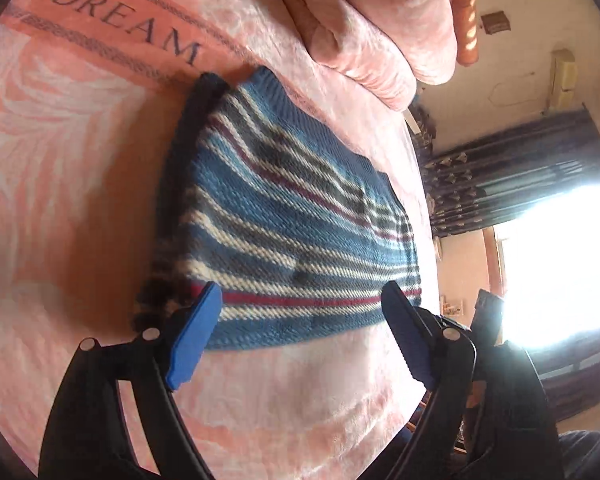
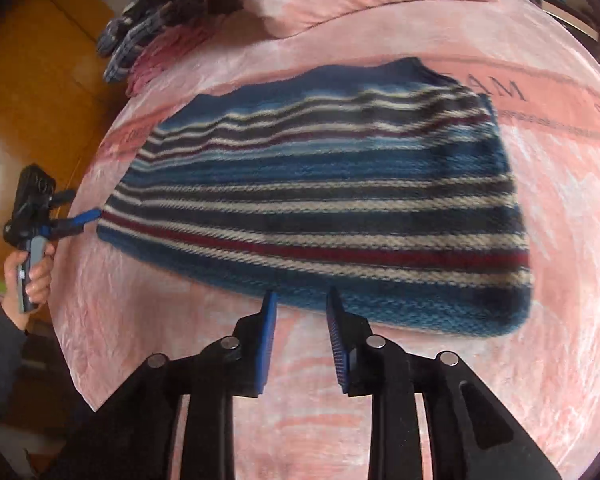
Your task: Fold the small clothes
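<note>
Striped sweater (image 2: 320, 208) lies flat on the bed, on a pink blanket (image 2: 560, 280) with "DREAM" lettering. Knit is blue with white, dark grey and maroon stripes. It already looks folded into a rough rectangle; a dark edge of it (image 1: 196, 112) shows along the far side in the left wrist view.

Left claw (image 1: 302, 304): jaws wide apart, empty, blue pads (image 1: 196, 336) straddling the sweater's near hem. Tips sit right at the hem; can't tell if they touch the knit. In the right wrist view the same claw (image 2: 85, 219) sits at the sweater's left corner, held by the person's hand (image 2: 30, 276), dark sleeve below.

Right claw (image 2: 302, 300): jaws narrow but not closed, a gap between the pads, nothing gripped. Tips are at the sweater's near edge, roughly mid-length; contact unclear.

Folded pink quilt (image 1: 372, 28) at the head of the bed, well clear of the sweater. More striped knitwear piled (image 2: 156, 20) at the far left corner of the bed. Dark curtain (image 1: 512, 168) and a blown-out bright window (image 1: 560, 260) beyond the bed.
</note>
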A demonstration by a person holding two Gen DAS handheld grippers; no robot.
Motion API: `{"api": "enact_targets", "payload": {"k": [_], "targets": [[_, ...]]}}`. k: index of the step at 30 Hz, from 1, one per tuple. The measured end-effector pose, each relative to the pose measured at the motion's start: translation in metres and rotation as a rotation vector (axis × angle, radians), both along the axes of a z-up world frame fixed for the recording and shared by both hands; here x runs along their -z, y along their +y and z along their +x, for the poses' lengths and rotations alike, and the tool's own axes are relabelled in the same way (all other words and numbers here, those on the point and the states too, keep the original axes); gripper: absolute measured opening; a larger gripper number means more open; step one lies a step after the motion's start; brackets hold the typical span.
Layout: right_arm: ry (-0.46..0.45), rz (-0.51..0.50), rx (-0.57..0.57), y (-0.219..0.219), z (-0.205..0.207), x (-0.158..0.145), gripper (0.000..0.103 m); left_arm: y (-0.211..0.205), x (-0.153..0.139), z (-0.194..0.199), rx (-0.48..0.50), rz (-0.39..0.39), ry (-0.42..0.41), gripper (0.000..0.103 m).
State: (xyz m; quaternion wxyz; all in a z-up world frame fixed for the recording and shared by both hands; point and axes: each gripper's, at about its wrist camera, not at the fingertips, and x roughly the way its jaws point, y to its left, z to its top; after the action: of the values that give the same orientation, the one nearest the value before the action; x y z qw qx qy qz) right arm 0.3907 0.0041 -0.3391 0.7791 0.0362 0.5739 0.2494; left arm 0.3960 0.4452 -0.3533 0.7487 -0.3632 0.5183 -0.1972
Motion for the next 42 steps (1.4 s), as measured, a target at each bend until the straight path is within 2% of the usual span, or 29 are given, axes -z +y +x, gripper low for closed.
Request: {"api": "enact_targets", "payload": {"k": [3,6,10,13,18,22,31,34,36,42], "targets": [[0.017,-0.002,-0.094,0.068,0.000,0.012,0.028,0.038,0.001,0.017,-0.064,0.010,0.019,0.083],[0.004,-0.023,-0.147,0.115,0.004,0.025,0.028,0.058,0.010,0.034,-0.060,0.021,0.049,0.083],[0.026,-0.083,-0.154,0.136,0.016,0.055,0.029,0.068,0.026,0.057,-0.023,0.011,0.082,0.083],[0.020,-0.103,-0.160,0.141,0.017,0.051,0.031,0.066,0.044,0.074,0.008,0.002,0.110,0.083],[-0.076,-0.118,-0.245,0.173,-0.002,0.019,0.039,0.057,0.053,0.095,0.067,-0.014,0.103,0.083],[-0.125,-0.146,-0.310,0.203,-0.014,0.014,0.039,0.052,0.053,0.107,0.083,-0.023,0.103,0.083],[-0.200,-0.178,-0.375,0.226,-0.024,-0.001,0.045,0.047,0.055,0.128,0.121,-0.015,0.111,0.083],[-0.263,-0.217,-0.384,0.235,-0.030,-0.004,0.054,0.049,0.059,0.134,0.119,-0.019,0.121,0.083],[-0.315,-0.248,-0.401,0.245,-0.042,-0.004,0.064,0.049,0.064,0.138,0.123,-0.027,0.132,0.083],[-0.482,-0.366,-0.481,0.292,-0.079,0.015,0.064,0.050,0.071,0.147,0.120,-0.074,0.139,0.084]]}}
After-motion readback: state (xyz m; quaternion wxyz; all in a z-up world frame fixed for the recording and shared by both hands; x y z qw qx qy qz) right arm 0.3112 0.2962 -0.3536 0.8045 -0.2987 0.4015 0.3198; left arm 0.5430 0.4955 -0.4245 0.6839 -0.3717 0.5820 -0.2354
